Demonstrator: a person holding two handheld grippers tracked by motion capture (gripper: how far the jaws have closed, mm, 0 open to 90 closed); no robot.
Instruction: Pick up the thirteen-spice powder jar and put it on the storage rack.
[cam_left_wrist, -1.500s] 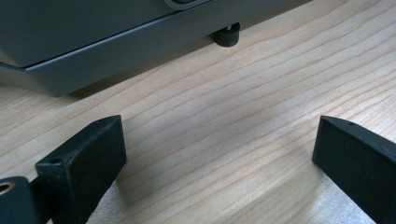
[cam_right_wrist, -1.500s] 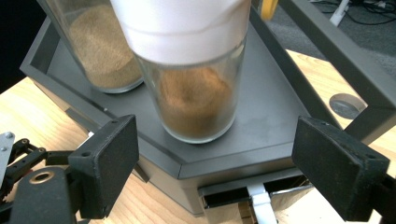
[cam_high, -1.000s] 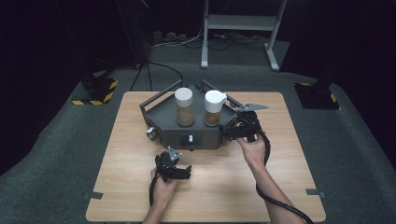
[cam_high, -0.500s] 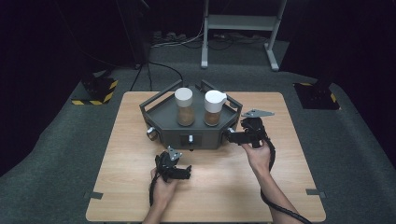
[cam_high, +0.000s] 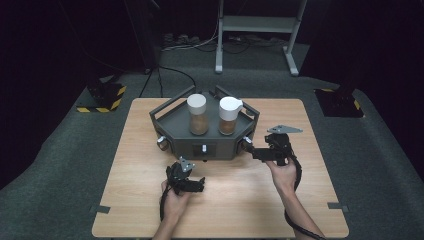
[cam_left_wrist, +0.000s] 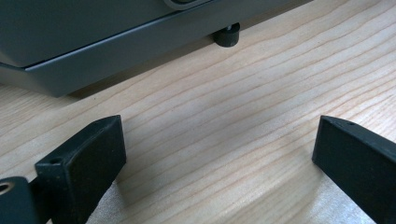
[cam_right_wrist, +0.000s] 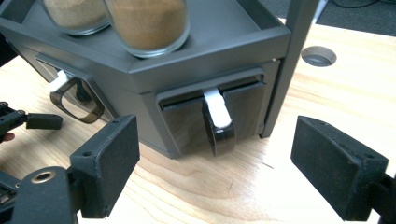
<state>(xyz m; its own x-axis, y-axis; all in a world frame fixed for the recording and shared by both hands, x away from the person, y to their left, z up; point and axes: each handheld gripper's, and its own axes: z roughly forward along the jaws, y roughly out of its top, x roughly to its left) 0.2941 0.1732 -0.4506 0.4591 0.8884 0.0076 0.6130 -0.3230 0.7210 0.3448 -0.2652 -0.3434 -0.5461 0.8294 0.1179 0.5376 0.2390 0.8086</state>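
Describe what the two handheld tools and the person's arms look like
Both are black. The left tool has blocky rectangular jaws with small screw holes, a small grey plate on top and a black cable along the forearm. The right tool carries a larger grey three-cornered plate and a looping black cable. No sleeves show on the forearms.

Bench (cam_high: 130, 200): pale wood, fine grain lines under my left claw (cam_left_wrist: 219, 158). Both claws matte black; right claw (cam_right_wrist: 215, 163) the same. Organiser tray (cam_high: 175, 131): dark grey throughout. Two jars (cam_high: 198, 122), clear glass, tan-brown powder inside, white caps. Drawer front (cam_right_wrist: 243, 112) smoky translucent, its handle (cam_right_wrist: 217, 112) topped with a white strip. Floor (cam_high: 60, 165) grey-green carpet. Yellow-and-black hazard stripes on the stand base (cam_high: 102, 97), far left.
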